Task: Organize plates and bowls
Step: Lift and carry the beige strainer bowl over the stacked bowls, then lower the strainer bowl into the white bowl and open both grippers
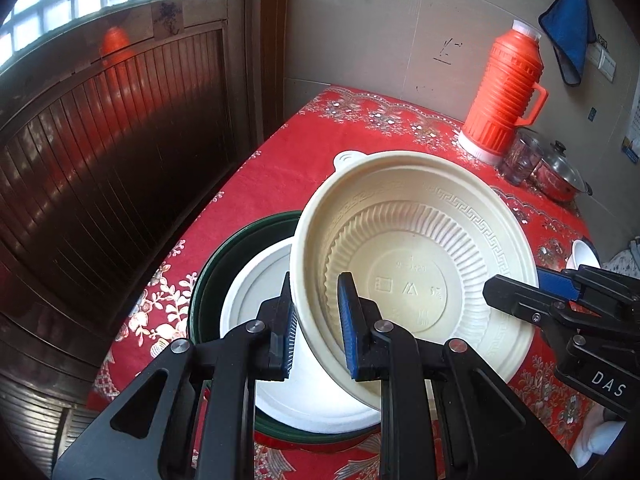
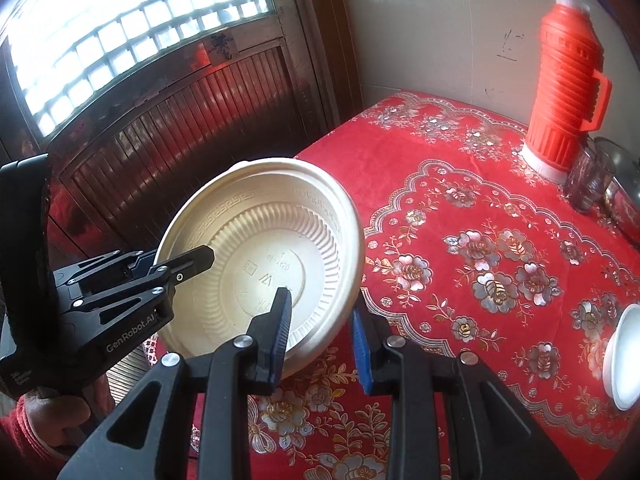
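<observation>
The left gripper (image 1: 316, 320) was clamped on the near rim of a cream-coloured ribbed plastic bowl (image 1: 416, 256), one blue-padded finger outside the wall and one inside, holding it tilted and lifted. Directly beneath the jaws lay a white round plastic plate (image 1: 256, 292) nested in a dark green round dish (image 1: 208, 264); the cream bowl hid most of both, so whether it touched them could not be told.

The right gripper (image 2: 320, 336) had its jaws set astride the bowl's rim (image 2: 264, 256), the left pad inside the bowl and the right pad outside with a gap showing, not clenched. From the left wrist view only the side of the right gripper (image 1: 560, 300) showed, and its tips were cut off behind the bowl.

Right of the right jaws, a small white bowl (image 2: 624, 360) sat on the red flowered tablecloth (image 2: 460, 200), cropped by the frame edge. Far ahead stood an orange ribbed plastic thermos (image 2: 564, 92), with a clear glass jar (image 2: 588, 180) beside it and a lidded steel pot (image 1: 560, 172), blurred and partly hidden.
</observation>
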`<control>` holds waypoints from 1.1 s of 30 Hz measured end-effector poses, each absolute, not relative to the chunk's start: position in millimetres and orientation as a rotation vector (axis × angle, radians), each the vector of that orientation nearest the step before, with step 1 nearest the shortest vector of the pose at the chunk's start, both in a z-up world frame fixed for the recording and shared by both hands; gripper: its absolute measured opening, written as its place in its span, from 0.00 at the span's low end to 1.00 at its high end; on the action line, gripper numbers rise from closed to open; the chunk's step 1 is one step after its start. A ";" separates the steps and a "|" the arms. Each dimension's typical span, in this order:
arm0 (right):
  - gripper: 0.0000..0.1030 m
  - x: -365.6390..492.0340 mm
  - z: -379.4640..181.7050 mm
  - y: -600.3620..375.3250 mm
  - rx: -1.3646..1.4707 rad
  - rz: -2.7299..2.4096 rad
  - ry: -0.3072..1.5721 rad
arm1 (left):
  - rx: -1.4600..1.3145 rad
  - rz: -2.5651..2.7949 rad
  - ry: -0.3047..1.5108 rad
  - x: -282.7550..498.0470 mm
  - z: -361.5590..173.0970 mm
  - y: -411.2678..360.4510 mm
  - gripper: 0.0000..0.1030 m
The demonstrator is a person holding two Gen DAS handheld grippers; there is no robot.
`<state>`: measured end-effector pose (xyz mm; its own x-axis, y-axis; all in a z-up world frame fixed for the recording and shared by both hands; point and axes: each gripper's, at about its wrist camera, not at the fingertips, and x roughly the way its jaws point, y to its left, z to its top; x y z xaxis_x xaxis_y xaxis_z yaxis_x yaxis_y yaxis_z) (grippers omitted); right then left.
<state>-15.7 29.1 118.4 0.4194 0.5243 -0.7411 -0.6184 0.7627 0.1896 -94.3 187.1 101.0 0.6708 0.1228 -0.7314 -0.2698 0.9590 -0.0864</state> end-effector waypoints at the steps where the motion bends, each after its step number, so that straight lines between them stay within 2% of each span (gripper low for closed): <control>1: 0.29 -16.9 117.5 31.8 -0.122 0.725 0.886 | -0.195 0.226 0.811 -95.8 99.8 189.2 0.18; 33: 0.32 -18.1 88.8 78.8 -0.187 0.771 0.970 | -0.204 0.281 0.887 -100.4 61.5 213.8 0.19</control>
